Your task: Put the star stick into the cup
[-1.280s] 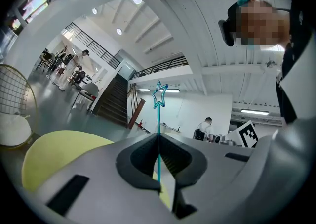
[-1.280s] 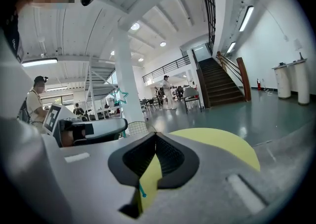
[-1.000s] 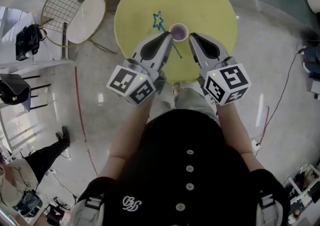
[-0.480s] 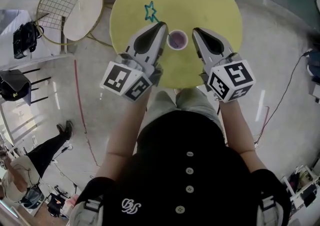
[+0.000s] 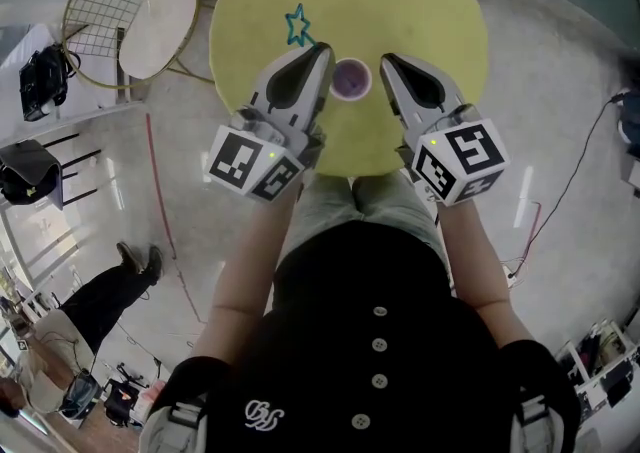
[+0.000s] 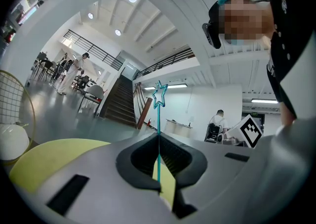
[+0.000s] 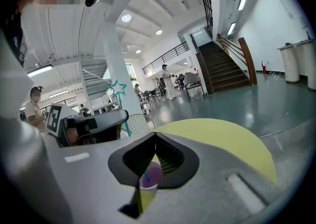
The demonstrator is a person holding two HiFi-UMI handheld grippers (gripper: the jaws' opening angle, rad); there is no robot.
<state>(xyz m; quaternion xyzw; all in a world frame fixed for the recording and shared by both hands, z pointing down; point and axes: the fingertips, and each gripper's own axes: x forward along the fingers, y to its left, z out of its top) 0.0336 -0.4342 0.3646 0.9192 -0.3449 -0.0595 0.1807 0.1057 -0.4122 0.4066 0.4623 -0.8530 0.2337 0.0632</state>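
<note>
**Grey hall floor, yellow table, star stick pinched in my left claw**

Polished grey floor [image 5: 560, 91] spreads all round, with a staircase and railings far behind in both gripper views. On it stands the round yellow table [image 5: 400, 1], and beside the table a wire chair [image 5: 150, 26] with a white seat. I hold both claws over the near part of the table, side by side. My left gripper [image 5: 322, 49] is clenched on the star stick [image 5: 297, 26]. The thin teal shaft runs up from between the closed jaws, with the star outline at its far end. My right gripper [image 5: 385, 61] has its jaws pressed together and grips nothing. The small purple cup [image 5: 350, 78] sits on the table between the tips of my two claws. In the right gripper view a short teal length shows at the cup's mouth. I cannot tell whether it is inside.
</note>
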